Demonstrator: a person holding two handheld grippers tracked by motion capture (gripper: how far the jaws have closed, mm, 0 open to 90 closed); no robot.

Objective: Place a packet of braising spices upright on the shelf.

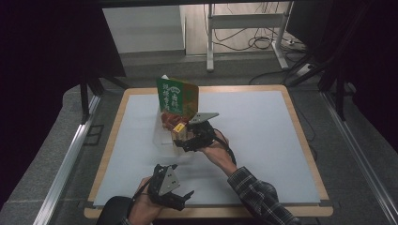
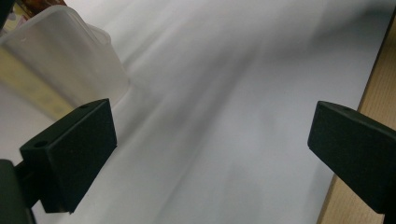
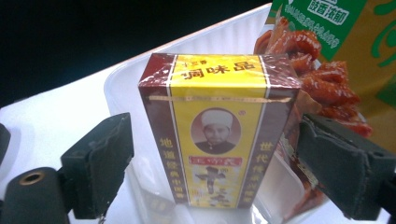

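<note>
right gripper (image 3: 212, 154) sits at the yellow-and-maroon box (image 3: 218, 128), jaws spread, 1 each side, neither touching it. the box stands upright in the clear plastic tray (image 3: 140, 74) mid-table, beside the green snack bag (image 1: 178, 97) with red food pictured. this looks like either the approach to a grasp or a just-finished placement; i can't tell which. if it's a grasp, the next move calls for closing squarely on the 2 side faces, then lifting straight up clear of the tray wall. left gripper (image 1: 170, 187) is released, holding nothing, near the front edge. surface: pale sheet on a wood-rimmed table (image 1: 291, 101). room: dim, grey floor, cables and a metal frame behind.
</note>
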